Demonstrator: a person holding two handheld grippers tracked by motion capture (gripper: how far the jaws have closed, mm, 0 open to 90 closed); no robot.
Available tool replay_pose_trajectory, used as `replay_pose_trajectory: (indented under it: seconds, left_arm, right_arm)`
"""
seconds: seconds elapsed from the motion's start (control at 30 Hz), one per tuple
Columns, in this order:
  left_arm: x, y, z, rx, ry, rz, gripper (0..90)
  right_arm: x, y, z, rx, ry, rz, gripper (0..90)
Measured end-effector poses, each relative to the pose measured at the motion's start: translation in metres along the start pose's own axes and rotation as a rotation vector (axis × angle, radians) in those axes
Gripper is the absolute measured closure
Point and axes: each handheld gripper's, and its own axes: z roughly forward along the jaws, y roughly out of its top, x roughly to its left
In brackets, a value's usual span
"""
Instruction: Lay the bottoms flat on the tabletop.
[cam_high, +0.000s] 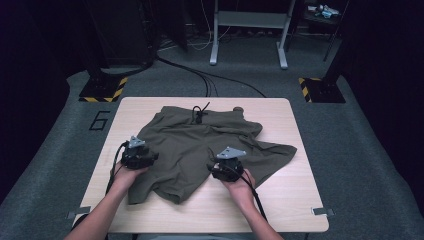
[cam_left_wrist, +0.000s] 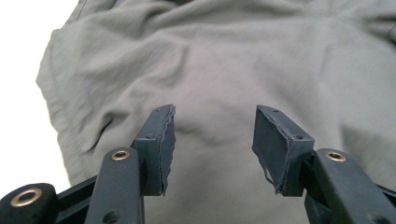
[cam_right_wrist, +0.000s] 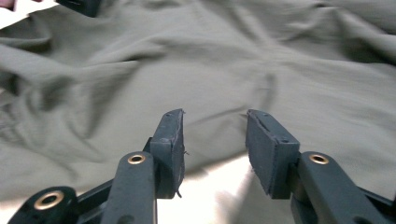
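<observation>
A pair of olive-green shorts (cam_high: 200, 145) lies rumpled across the middle of the wooden surface (cam_high: 295, 200), its black drawstring (cam_high: 199, 113) at the far edge. The left gripper (cam_high: 139, 155) and right gripper (cam_high: 226, 167) hover over the near leg hems, jaws apart with nothing between them. The cloth looks light, soft and floppy; pinching a hem edge or the waistband should grip best.

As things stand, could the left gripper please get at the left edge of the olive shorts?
Probably yes: the left gripper hovers over the shorts near that edge, fingers apart with nothing between them, and nothing lies in the way.
</observation>
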Motion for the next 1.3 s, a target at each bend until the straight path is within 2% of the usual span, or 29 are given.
replay_pose_trajectory:
  seconds: [0.03,0.1,0.13,0.27,0.3,0.37,0.43,0.47,0.57,0.73,0.83,0.9,1.0,1.1,1.23,1.3]
  left_arm:
    - [0.004,-0.004,-0.003,-0.008,-0.014,-0.031,48.4]
    - [0.006,-0.007,-0.005,-0.019,-0.007,-0.043,48.5]
    - [0.008,-0.009,-0.007,-0.011,-0.004,-0.039,48.5]
    - [0.013,-0.013,-0.013,-0.031,0.011,-0.039,47.7]
    - [0.014,-0.014,-0.014,-0.046,0.015,-0.040,47.7]
    - [0.015,-0.015,-0.016,-0.046,-0.010,-0.059,46.4]
    - [0.016,-0.017,-0.020,-0.033,-0.012,-0.039,46.3]
    - [0.016,-0.018,-0.021,-0.030,-0.009,-0.036,46.2]
    - [0.018,-0.022,-0.022,-0.019,-0.004,-0.031,45.8]
    - [0.019,-0.024,-0.020,0.006,-0.003,-0.021,45.0]
    - [0.020,-0.026,-0.020,0.025,-0.009,-0.032,45.0]
    - [0.020,-0.026,-0.018,0.015,-0.003,-0.032,45.0]
    - [0.020,-0.029,-0.013,0.057,-0.003,-0.017,45.0]
    - [0.021,-0.029,-0.011,0.079,0.003,0.001,45.1]
    - [0.022,-0.030,-0.010,0.075,0.015,-0.004,46.6]
    - [0.024,-0.030,-0.011,0.080,0.025,0.016,48.1]
  right_arm:
    - [0.005,0.000,0.003,0.002,0.010,-0.006,57.3]
    - [0.016,0.000,0.010,0.013,0.039,-0.028,57.1]
    - [0.022,-0.001,0.013,0.018,0.057,-0.026,56.7]
    - [0.043,-0.006,0.024,0.047,0.097,-0.073,55.3]
    - [0.043,-0.006,0.024,0.047,0.097,-0.073,55.3]
    - [0.052,-0.011,0.028,0.085,0.111,-0.100,54.0]
    - [0.054,-0.013,0.029,0.103,0.118,-0.111,53.3]
    - [0.057,-0.014,0.028,0.100,0.111,-0.150,53.7]
    - [0.055,-0.015,0.026,0.103,0.116,-0.165,53.7]
    - [0.045,-0.024,0.013,0.107,0.125,-0.170,53.9]
    - [0.038,-0.027,0.005,0.116,0.123,-0.179,53.8]
    - [0.033,-0.031,-0.001,0.109,0.125,-0.189,53.8]
    - [0.032,-0.035,-0.005,0.098,0.131,-0.186,53.3]
    - [0.034,-0.037,-0.006,0.092,0.125,-0.188,51.5]
    - [0.037,-0.037,-0.005,0.093,0.122,-0.185,49.4]
    - [0.040,-0.037,-0.006,0.098,0.128,-0.182,48.9]
